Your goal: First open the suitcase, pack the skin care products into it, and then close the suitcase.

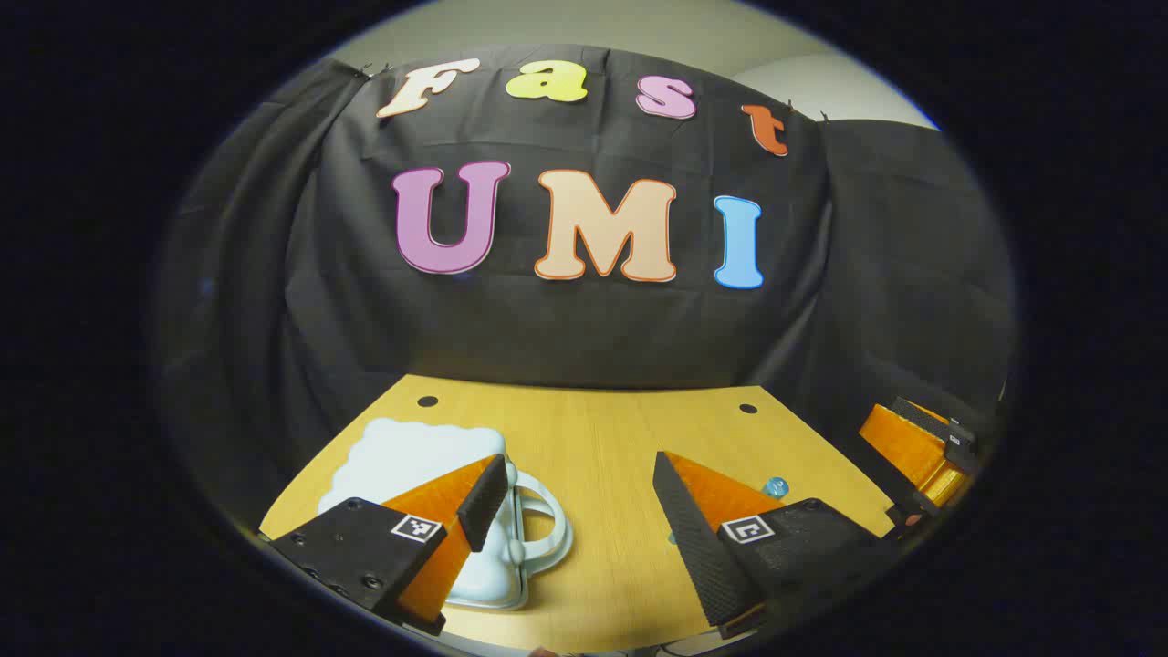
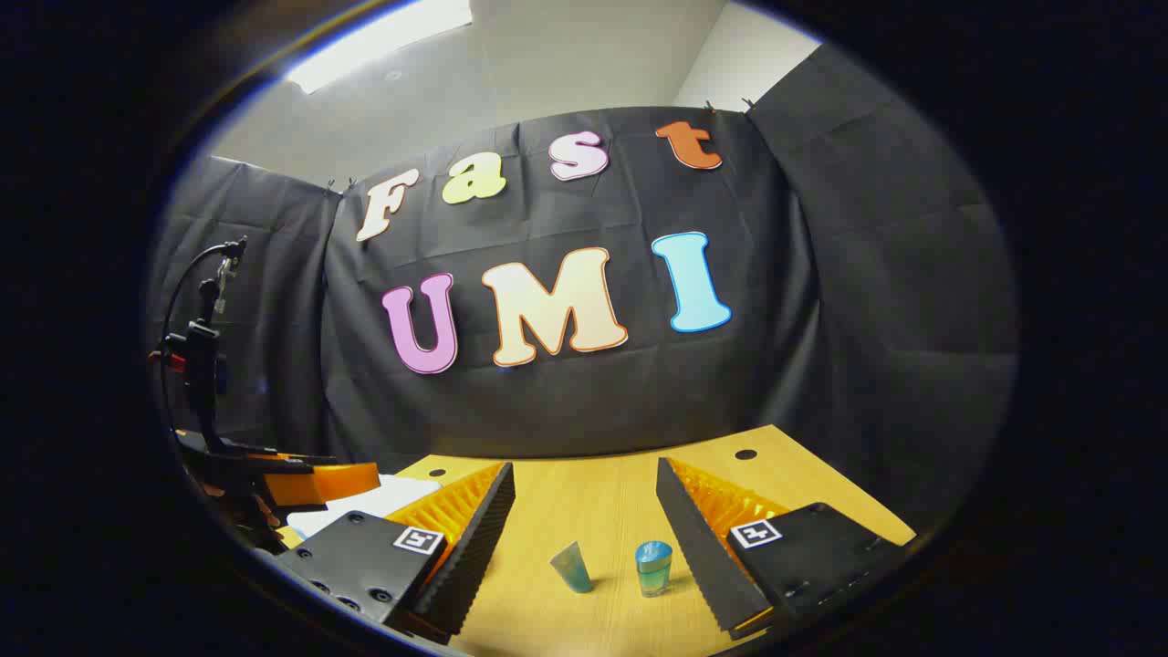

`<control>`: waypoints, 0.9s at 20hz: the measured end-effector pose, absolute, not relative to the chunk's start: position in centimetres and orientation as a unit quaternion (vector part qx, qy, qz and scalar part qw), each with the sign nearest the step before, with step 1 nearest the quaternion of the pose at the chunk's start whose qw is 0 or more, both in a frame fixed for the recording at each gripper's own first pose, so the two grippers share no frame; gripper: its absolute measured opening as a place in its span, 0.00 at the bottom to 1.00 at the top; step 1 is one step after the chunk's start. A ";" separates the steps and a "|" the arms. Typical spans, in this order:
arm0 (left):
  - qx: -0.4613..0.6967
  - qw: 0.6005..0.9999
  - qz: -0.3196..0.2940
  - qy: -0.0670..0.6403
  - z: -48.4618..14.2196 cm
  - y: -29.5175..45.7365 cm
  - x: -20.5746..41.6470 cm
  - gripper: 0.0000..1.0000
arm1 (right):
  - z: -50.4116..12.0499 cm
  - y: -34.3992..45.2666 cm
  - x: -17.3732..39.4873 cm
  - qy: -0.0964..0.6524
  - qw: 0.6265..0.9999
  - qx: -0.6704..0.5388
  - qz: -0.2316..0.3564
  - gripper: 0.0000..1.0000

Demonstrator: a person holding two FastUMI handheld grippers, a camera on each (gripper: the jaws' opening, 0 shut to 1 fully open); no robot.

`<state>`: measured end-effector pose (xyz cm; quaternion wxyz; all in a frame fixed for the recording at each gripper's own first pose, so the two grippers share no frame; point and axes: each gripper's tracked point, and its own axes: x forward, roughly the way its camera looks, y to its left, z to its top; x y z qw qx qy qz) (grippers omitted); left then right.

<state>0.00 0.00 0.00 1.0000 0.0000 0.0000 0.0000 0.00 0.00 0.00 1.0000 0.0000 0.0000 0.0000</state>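
- Left tongs: spread wide and empty, held low over the near part of the counter.
- Right tongs: also spread wide and empty, low over the near edge, fingers flanking the two products in the right gripper view.
- Skin care products: a small blue tube stands tilted just left of a blue-capped bottle, which stands upright. Both sit on the bare counter, near each other but apart. In the left gripper view, part of a blue item shows just behind the right finger.
- Suitcase: a pale, cloud-shaped case with a loop handle, lying flat on the left side of the counter, lid apparently closed. The left finger of the left tongs overlaps it in view; contact cannot be confirmed.
- Step in hand (judged): opening the suitcase.
- Procedure: bring the left tongs to the lid edge nearest the handle, pinch the lid alone, and lift slowly. Use the right tongs to steady the base, as the light case may slide.
- Keep both products clear of the swinging lid.
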 end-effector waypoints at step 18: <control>-0.045 0.995 0.004 0.084 -3.4 -0.1 4.9 0.94 | -0.6 -4.1 1.2 0.030 0.999 -0.001 -0.037 0.98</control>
